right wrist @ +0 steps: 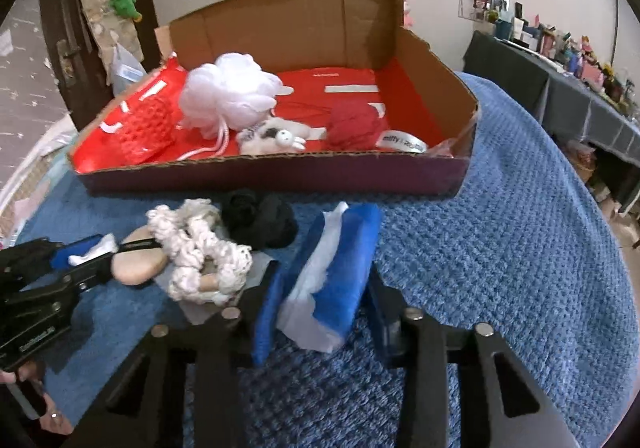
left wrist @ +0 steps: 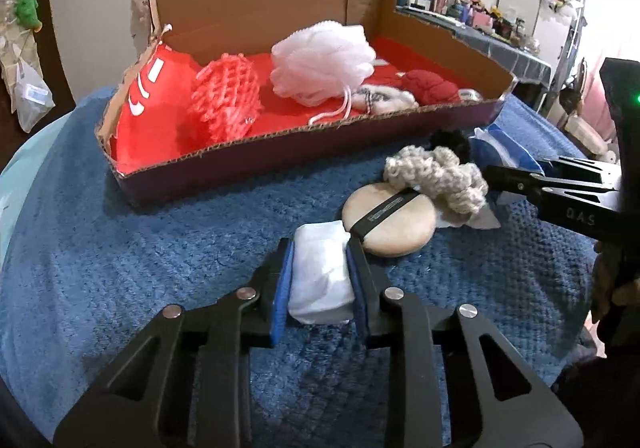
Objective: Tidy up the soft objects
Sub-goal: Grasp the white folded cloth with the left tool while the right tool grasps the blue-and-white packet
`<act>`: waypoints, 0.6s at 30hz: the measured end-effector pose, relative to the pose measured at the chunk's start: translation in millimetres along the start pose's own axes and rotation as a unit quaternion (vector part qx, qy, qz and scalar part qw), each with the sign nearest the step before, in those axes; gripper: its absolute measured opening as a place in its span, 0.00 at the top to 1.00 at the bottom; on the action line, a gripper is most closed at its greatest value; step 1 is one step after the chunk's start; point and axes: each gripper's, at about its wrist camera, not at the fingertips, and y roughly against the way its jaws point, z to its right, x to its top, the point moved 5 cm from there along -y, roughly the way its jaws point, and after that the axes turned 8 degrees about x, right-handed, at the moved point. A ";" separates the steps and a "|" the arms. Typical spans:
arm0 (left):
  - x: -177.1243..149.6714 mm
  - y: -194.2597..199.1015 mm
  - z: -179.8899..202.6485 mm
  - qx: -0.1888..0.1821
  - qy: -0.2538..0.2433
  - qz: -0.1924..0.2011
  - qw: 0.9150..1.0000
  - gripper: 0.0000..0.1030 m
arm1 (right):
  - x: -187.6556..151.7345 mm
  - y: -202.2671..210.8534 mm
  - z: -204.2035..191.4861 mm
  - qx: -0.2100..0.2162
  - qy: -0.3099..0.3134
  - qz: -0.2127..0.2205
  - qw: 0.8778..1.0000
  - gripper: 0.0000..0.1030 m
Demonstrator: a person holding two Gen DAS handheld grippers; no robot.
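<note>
Your goal, the shallow cardboard box lined in red (right wrist: pixel 436 59), sits well beyond both pickups on the blue knitted blanket (right wrist: pixel 500 248). Your right tongs (right wrist: pixel 320 312) pinch the floppy blue-and-white cloth pack (right wrist: pixel 340 280) near one end; its loose end may drag and snag the box wall. Your left tongs (left wrist: pixel 318 280) squeeze the small white folded pad (left wrist: pixel 320 268), which touches the round beige powder puff (left wrist: pixel 390 224) and could nudge it on lifting.

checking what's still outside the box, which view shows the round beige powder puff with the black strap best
The left wrist view: the round beige powder puff with the black strap lies nearly whole, strap visible. In the right wrist view the cream crocheted scrunchie and left gripper cover much of it.
</note>
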 end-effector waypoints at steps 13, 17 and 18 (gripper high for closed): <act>9.7 18.1 4.9 0.000 -0.005 0.028 1.000 0.76 | 11.2 26.1 -2.0 0.014 0.005 0.034 0.999 0.70; 11.0 18.9 4.6 0.000 -0.004 0.030 1.000 0.76 | 9.6 26.8 -2.4 0.020 0.005 0.035 0.999 0.72; 12.0 19.6 4.2 -0.001 -0.003 0.032 0.999 0.76 | 10.0 26.8 -2.9 0.020 0.005 0.035 0.999 0.72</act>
